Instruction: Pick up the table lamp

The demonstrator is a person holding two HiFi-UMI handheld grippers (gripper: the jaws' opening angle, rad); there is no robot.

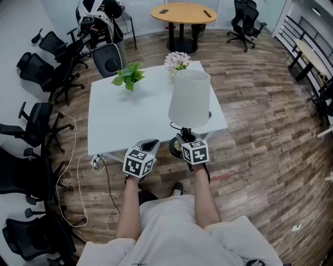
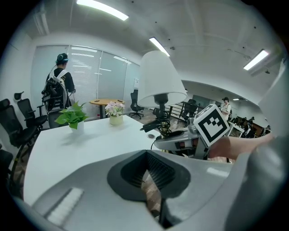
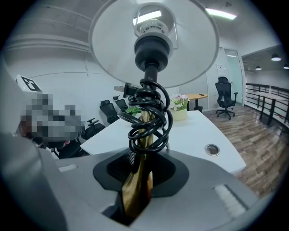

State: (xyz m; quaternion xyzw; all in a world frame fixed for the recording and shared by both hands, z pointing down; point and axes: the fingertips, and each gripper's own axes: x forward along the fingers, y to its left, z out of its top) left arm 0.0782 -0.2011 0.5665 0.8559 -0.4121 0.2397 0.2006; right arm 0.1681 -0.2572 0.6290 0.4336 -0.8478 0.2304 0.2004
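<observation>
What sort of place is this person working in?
Most likely an office or meeting room: black rolling office chairs line the wall, a round wooden meeting table stands at the far end, and a white table sits on wood-look flooring.

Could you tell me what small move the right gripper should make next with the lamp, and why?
Probably a slow, straight lift. The right gripper is shut on the lamp's brass stem below the coiled cord, the broad shade sits high above the grip, and the base is by the near edge of the table, so tilting looks risky. The left gripper holds nothing.
</observation>
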